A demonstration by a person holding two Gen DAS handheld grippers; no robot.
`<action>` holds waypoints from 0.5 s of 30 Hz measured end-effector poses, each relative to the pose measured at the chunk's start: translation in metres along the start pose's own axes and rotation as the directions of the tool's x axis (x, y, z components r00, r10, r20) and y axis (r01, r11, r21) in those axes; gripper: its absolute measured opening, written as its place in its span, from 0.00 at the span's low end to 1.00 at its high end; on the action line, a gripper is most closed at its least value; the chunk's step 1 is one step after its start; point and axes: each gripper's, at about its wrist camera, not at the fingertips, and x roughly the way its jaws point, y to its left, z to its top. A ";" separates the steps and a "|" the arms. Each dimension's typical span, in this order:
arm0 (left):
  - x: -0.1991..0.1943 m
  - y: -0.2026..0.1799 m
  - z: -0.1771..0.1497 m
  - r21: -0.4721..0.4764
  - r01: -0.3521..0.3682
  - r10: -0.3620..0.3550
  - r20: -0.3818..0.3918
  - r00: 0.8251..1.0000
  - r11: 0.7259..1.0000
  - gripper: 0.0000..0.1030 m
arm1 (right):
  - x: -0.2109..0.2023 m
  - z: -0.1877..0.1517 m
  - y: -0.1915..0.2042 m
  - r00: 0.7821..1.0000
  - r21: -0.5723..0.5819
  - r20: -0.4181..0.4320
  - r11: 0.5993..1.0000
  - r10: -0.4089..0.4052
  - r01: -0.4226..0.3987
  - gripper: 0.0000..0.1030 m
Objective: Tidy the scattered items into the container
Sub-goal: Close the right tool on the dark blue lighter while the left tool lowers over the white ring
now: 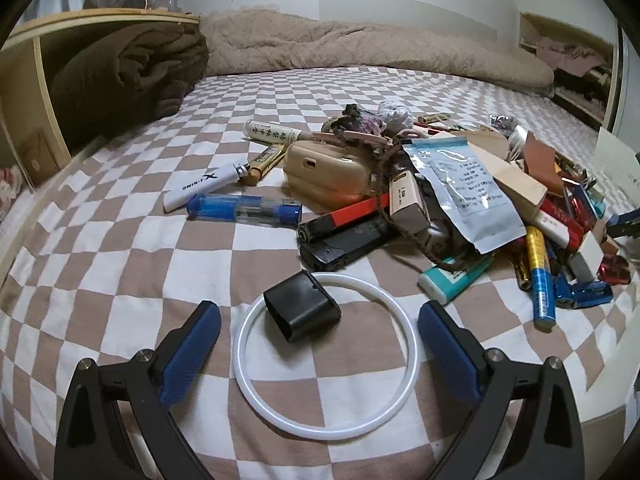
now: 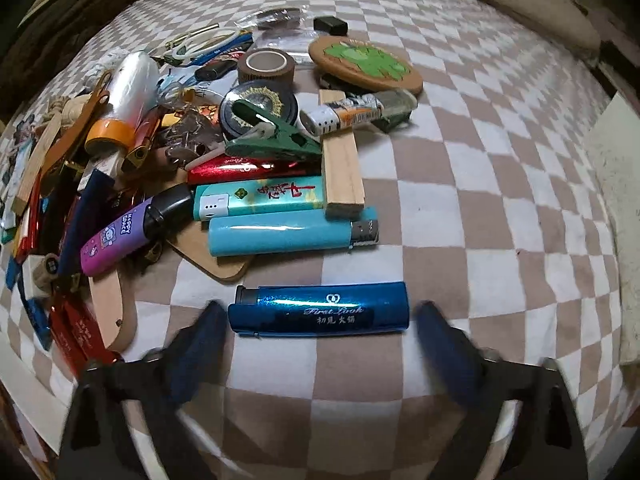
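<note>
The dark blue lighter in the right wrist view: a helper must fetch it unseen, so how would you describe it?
On the checkered bedspread, find the heap of clutter, then its near edge. The dark blue lighter lies alone, crosswise between the open right gripper fingers. Unlike the pale blue lighter behind it, it is glossy metallic with white script.

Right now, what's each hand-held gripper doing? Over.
Left hand-held gripper open around white ring and black cap. Right hand-held gripper open, straddling blue lighter. Nothing blocking.

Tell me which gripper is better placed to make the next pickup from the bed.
Right, probably. The right gripper brackets the dark blue lighter, which lies alone. The left gripper straddles a white ring with a black box resting across it.
</note>
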 end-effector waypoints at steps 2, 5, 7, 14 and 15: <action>0.000 0.000 0.000 0.003 -0.005 0.005 -0.001 1.000 1.000 0.98 | -0.001 -0.002 0.006 1.000 -0.022 0.013 1.000 -0.002 0.002 0.81; 0.001 -0.001 0.001 0.015 -0.024 0.024 -0.004 1.000 1.000 0.98 | -0.001 -0.008 0.009 0.999 -0.025 0.032 0.999 0.021 -0.020 0.81; 0.001 -0.001 0.001 0.016 -0.040 0.040 -0.001 0.999 0.999 0.98 | -0.002 -0.013 0.008 0.998 -0.005 0.041 0.999 0.048 -0.048 0.81; 0.000 -0.004 0.001 0.025 -0.084 0.084 0.003 0.996 0.996 0.98 | -0.004 -0.030 0.018 0.993 0.014 0.089 0.997 0.075 -0.077 0.81; 0.001 -0.004 0.001 0.026 -0.084 0.084 0.001 0.996 0.996 0.98 | -0.004 -0.033 0.020 0.992 0.017 0.096 0.997 0.077 -0.079 0.81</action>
